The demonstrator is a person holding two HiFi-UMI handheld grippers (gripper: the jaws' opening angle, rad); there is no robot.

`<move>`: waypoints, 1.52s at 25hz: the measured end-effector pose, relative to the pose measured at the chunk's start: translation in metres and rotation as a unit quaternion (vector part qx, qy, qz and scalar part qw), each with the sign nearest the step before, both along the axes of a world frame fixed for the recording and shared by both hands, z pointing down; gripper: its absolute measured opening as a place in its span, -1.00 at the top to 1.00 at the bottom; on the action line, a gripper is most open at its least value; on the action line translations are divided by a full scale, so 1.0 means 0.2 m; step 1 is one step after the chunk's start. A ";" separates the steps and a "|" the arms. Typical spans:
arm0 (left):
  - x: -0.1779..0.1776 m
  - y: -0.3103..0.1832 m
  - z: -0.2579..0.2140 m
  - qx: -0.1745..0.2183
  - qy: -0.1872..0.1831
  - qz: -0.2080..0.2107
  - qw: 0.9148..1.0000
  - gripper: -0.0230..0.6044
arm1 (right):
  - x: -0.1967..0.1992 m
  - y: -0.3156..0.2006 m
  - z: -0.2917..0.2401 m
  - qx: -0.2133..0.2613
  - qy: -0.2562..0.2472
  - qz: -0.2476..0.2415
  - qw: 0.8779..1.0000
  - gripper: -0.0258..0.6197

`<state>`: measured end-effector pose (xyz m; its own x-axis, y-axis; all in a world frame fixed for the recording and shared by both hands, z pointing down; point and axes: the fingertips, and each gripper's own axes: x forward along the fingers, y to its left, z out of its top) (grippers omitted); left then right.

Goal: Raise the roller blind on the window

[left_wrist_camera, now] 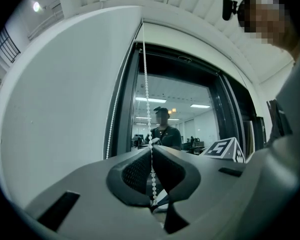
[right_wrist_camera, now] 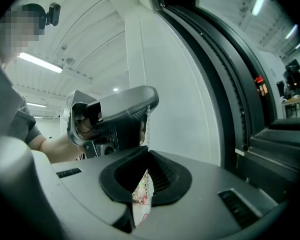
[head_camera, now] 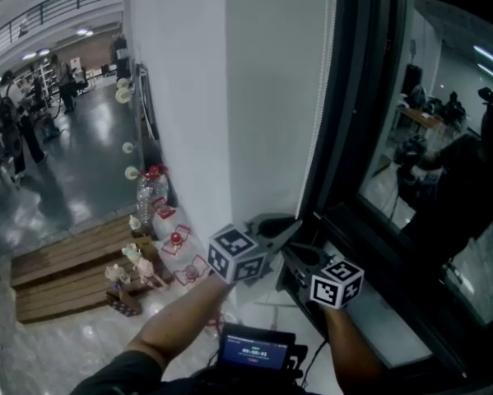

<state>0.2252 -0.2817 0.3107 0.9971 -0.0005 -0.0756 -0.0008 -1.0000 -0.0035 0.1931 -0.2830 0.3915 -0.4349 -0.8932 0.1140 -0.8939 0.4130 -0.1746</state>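
A white bead chain [left_wrist_camera: 145, 84] hangs down beside the dark window frame [head_camera: 345, 138]; its second strand [left_wrist_camera: 111, 124] runs along the frame's edge. My left gripper [left_wrist_camera: 151, 151] is shut on the chain, which passes straight between its jaws. In the head view the left gripper [head_camera: 289, 225] sits at the foot of the white panel [head_camera: 271, 97], with the right gripper [head_camera: 295, 255] just below it. My right gripper [right_wrist_camera: 146, 151] is shut on the same chain [right_wrist_camera: 145, 126], a short way under the left gripper [right_wrist_camera: 139, 104]. The window glass [head_camera: 444, 155] is dark and reflective.
A window sill [head_camera: 378, 311] runs below the glass on the right. Bottles and small items [head_camera: 151, 196] stand on the floor at the wall's base, beside wooden steps [head_camera: 65, 270]. A small device with a lit screen [head_camera: 254, 348] sits at my chest.
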 end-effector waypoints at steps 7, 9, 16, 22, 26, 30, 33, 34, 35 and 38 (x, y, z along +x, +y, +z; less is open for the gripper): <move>0.00 0.00 0.04 0.002 -0.003 0.001 1.000 0.89 | 0.07 0.01 0.03 -0.005 0.034 0.027 0.999 0.81; 0.01 0.00 0.04 0.002 -0.003 0.002 1.000 0.89 | 0.10 0.02 -0.01 0.005 0.048 0.038 0.998 0.79; 0.03 0.02 0.07 0.014 -0.002 0.003 1.000 0.89 | 0.24 0.08 -0.19 0.051 0.029 0.058 0.997 0.66; 0.03 0.02 0.06 0.030 -0.002 -0.008 1.000 0.90 | 0.24 0.09 -0.18 0.044 0.029 0.059 0.997 0.65; 0.03 0.02 0.14 0.018 -0.017 -0.008 1.000 0.90 | 0.22 0.09 -0.17 0.037 0.027 0.056 0.997 0.65; 0.02 0.01 0.19 -0.003 -0.021 -0.002 1.000 0.90 | 0.21 0.09 -0.17 0.036 0.040 0.047 0.997 0.65; 0.03 -0.01 0.15 0.018 -0.030 -0.011 0.999 0.90 | 0.22 0.09 -0.20 0.038 0.036 0.053 0.997 0.65; 0.03 -0.02 0.15 0.023 -0.030 -0.012 0.999 0.90 | 0.23 0.09 -0.20 0.039 0.034 0.055 0.997 0.65; 0.02 -0.02 0.15 0.024 -0.030 -0.013 0.999 0.90 | 0.23 0.09 -0.20 0.039 0.032 0.056 0.997 0.65; -0.01 -0.03 0.15 0.014 -0.026 -0.027 0.999 0.88 | 0.23 0.11 -0.20 0.040 0.033 0.061 0.997 0.65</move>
<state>0.2240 -0.2872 0.3411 0.9983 -0.0528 -0.0254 -0.0536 -0.9980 -0.0326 0.2401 -0.2606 0.3505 -0.3173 -0.9461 0.0647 -0.9464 0.3116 -0.0849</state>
